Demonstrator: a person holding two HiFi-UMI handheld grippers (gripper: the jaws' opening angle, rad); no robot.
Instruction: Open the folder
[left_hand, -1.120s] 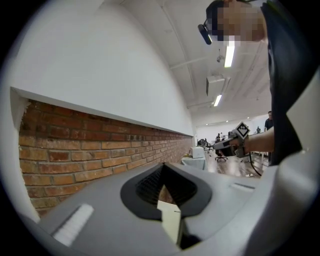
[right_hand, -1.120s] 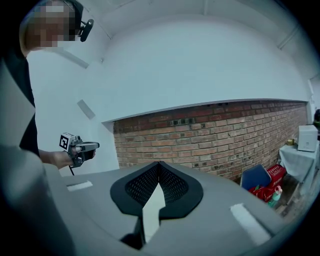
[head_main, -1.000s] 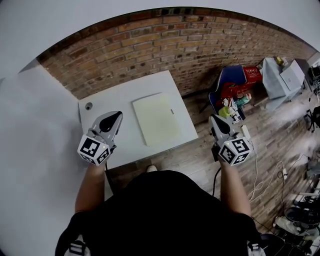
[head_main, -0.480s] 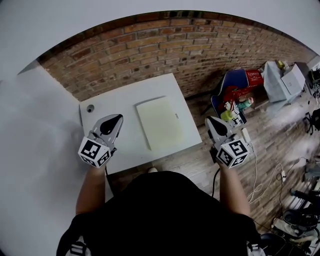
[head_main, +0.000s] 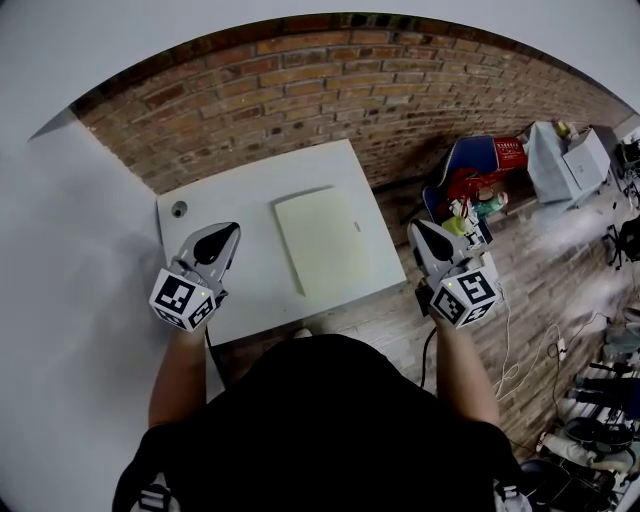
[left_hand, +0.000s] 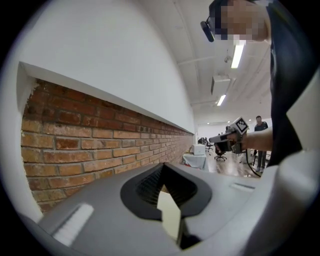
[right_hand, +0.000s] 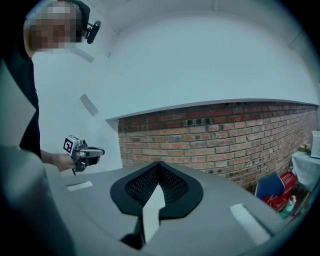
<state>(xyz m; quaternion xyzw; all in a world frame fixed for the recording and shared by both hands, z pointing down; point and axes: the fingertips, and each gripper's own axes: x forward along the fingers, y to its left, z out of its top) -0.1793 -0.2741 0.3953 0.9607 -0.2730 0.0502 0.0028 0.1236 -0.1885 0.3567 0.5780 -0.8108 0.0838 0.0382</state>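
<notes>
Now, for the approach: bring both grippers in over the counter (head_main: 240, 195) before anything else.

Left gripper (head_main: 231, 229): fingers (left_hand: 150, 186) pressed together with nothing between them, hovering over the near left part of the counter. Right gripper (head_main: 415, 227): fingers (right_hand: 144, 186) likewise closed on nothing, hanging just off the counter's right edge above the wooden floor (head_main: 370, 320).

Folder (head_main: 325, 240): pale yellow, flat and closed on the right half of the counter. Placed between the two grippers and a little beyond their tips, touching neither. Small tab (head_main: 356, 227) near its right edge, so probably the opening side there and the spine at the left; a judgement, not a certainty.

To do the step well:
- Spread the right fingers first.
- Come in low and level toward that right edge.
- Slip one finger under the top cover only and pinch lightly.
- Swing the cover up and over toward the left.
- Meanwhile rest the closed left fingers on the folder's left margin, to pin it against sliding on the smooth surface.
- Avoid catching both covers at once.
- Avoid dragging the folder toward the counter's edge.
</notes>
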